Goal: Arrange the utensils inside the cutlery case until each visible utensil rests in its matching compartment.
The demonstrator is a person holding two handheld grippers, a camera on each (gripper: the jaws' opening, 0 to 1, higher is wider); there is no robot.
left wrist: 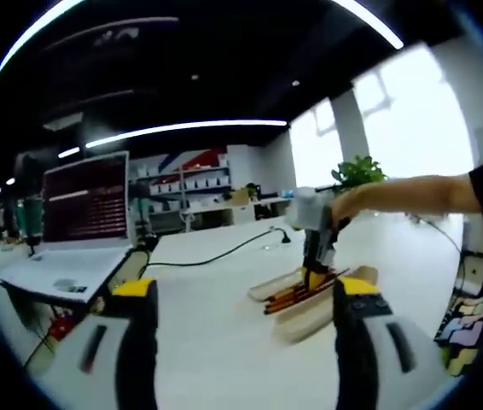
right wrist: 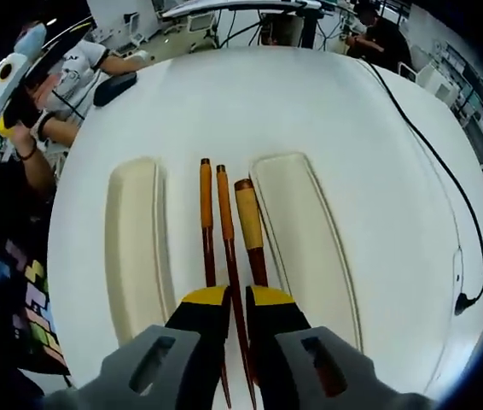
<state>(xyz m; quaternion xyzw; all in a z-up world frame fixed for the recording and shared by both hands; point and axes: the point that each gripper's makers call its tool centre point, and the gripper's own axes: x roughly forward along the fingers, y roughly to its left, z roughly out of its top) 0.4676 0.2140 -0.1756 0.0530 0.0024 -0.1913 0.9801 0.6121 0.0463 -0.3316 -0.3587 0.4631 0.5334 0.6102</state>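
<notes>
Right gripper (right wrist: pixel 235 312) jaws pinch one thin chopstick (right wrist: pixel 227 248) lying between the two halves of the cutlery case (right wrist: pixel 297 231), stiff, light and slippery so I grip mid-shaft, while my left gripper (left wrist: pixel 240 320) hangs wide apart, well away.

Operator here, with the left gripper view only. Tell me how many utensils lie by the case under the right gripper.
Observer: Three lie side by side: two thin sticks and one thicker-handled piece.
Operator: Say where they sit against the case.
Observer: In the gap between the two cream halves, not in either hollow.
Operator: Report the right gripper's jaws.
Observer: The right gripper has its jaws close on either side of the middle stick; I cannot tell whether it is clamped.
</notes>
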